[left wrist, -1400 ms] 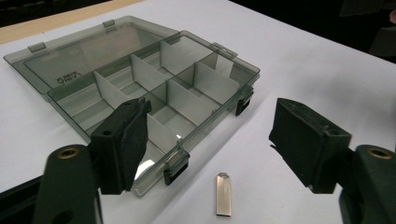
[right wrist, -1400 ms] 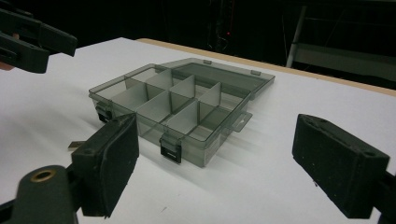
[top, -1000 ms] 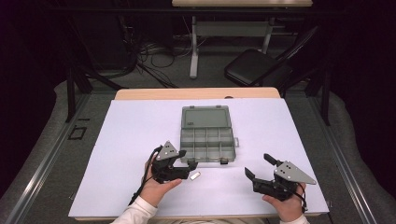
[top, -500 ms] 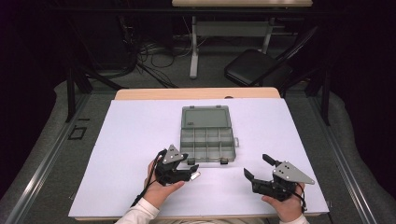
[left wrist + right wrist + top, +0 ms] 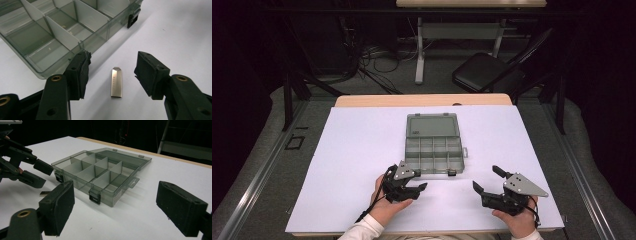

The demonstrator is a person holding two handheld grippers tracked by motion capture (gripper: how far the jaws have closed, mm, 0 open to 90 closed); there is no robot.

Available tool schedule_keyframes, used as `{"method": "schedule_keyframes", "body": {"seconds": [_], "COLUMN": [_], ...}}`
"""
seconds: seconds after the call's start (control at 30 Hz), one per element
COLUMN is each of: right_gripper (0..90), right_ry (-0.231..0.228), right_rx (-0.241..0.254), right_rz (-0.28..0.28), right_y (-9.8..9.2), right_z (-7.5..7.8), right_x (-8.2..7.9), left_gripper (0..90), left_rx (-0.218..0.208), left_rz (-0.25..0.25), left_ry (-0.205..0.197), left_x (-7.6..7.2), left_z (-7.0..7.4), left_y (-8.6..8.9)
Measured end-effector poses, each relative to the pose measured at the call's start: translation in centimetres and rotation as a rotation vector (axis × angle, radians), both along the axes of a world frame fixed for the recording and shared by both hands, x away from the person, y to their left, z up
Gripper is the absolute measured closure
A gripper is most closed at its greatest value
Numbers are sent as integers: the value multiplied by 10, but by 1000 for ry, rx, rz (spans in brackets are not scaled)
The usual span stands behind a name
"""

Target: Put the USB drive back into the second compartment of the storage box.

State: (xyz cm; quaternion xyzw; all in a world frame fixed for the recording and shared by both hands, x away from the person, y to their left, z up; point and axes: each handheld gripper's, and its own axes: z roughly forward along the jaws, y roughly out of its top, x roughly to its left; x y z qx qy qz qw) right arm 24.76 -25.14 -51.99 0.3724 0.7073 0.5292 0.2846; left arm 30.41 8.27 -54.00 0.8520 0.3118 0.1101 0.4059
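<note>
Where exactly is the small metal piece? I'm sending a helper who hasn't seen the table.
On the white table sheet, find the open grey compartment box. Just off its near left corner, between the left gripper jaws, lies a USB flash drive: the lone shiny silver, flat thing there.

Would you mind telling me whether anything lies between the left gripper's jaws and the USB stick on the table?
Nothing visible does. The USB stick lies flat on bare table between the open jaws of the left gripper, which have just been closing. The organiser box sits just beyond the left jaw, off to the side.
</note>
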Motion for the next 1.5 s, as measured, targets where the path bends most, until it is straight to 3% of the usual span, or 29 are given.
{"method": "schedule_keyframes", "body": {"seconds": [0.53,1.13,1.5], "right_gripper": [151,151,151], "right_ry": [4,8,6], "right_rx": [-6,-8,-4], "right_rz": [6,8,9], "right_y": [0,0,1], "right_z": [-1,-1,-1], "right_x": [0,1,1], "left_gripper": [553,716,756], "left_rx": [19,55,83], "left_rz": [-16,-28,-30], "left_ry": [51,47,44], "left_x": [0,-1,-2], "left_z": [-11,-16,-19], "left_y": [-3,-7,-10]}}
